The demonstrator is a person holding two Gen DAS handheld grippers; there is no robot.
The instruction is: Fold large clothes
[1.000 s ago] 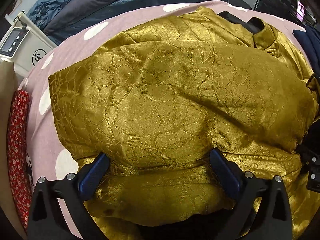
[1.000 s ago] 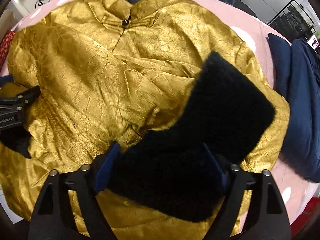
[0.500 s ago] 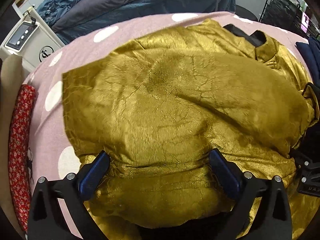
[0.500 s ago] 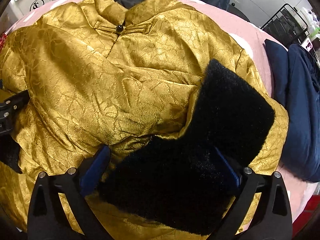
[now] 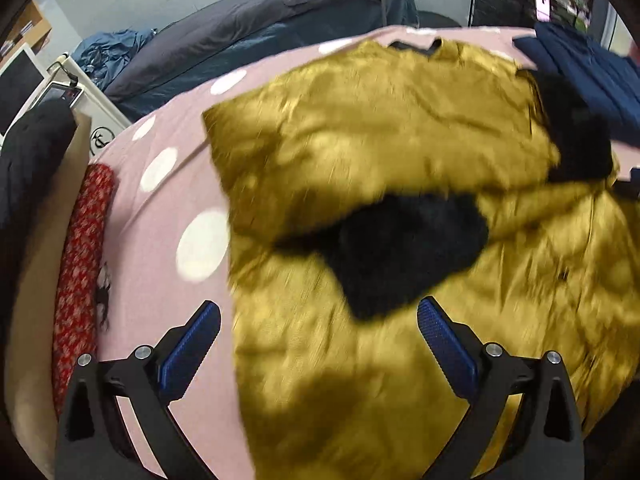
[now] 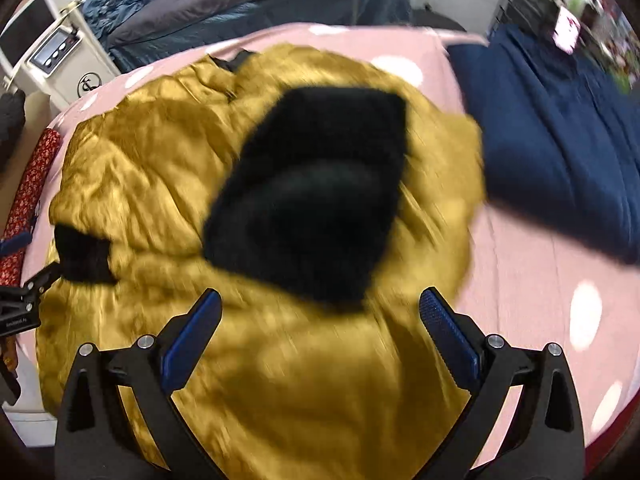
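Pink dotted bedspread [image 6: 520, 280] bears the gold jacket [image 6: 280, 380] (black fur cuffs folded inward); left gripper [image 5: 318, 330] and right gripper [image 6: 320, 320] gape empty.

Both tools, left tool [image 5: 318, 322] & right tool [image 6: 320, 312], jaws wide apart, gripping nothing.

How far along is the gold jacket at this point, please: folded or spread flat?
Partly folded. The gold jacket has both sleeves laid inward, black fur cuffs resting on its body; the lower half remains unfolded.
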